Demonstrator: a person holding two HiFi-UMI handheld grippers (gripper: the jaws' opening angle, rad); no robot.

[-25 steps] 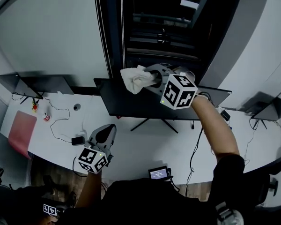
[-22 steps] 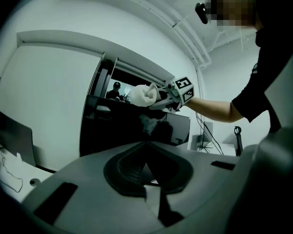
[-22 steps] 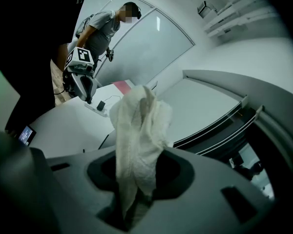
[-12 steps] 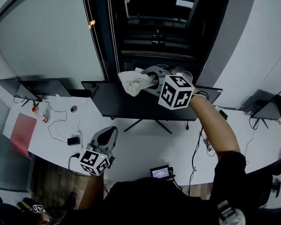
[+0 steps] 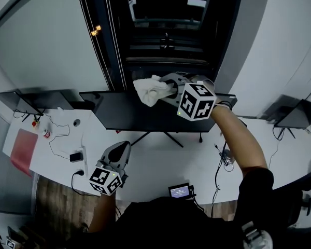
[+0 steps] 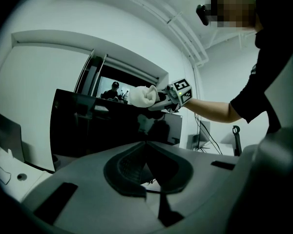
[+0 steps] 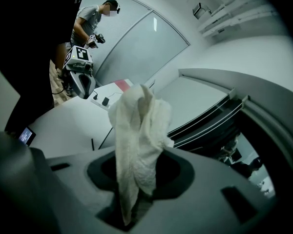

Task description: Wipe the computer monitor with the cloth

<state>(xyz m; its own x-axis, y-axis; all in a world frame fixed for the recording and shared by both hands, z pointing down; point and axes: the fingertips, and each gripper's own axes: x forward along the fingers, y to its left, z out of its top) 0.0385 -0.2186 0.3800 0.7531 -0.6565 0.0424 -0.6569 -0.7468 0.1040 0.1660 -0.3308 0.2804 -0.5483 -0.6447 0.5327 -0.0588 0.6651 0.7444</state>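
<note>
Your right tongs (image 5: 168,91), held out at arm's length, are clamped on the white cloth (image 7: 138,130). The cloth bunches up out of the jaws and sits at the top edge of the dark computer monitor (image 5: 145,114), toward the middle of its width. Whether it actually presses on the frame cannot be told. Your left tongs (image 6: 145,143) hang low over the white worktop (image 5: 160,165), in front of the monitor and well apart from the cloth. Their jaws are together with nothing between them, and their tip points toward the screen. The monitor stands on thin splayed legs at the back of the worktop. Its black face reflects the room. A small device with a lit screen (image 5: 179,191) lies at the worktop's near edge, and a red mat (image 5: 19,147) lies at its left end, with cables trailing between. In the right gripper view, another person (image 7: 90,17) stands in the background by a glass wall.
</note>
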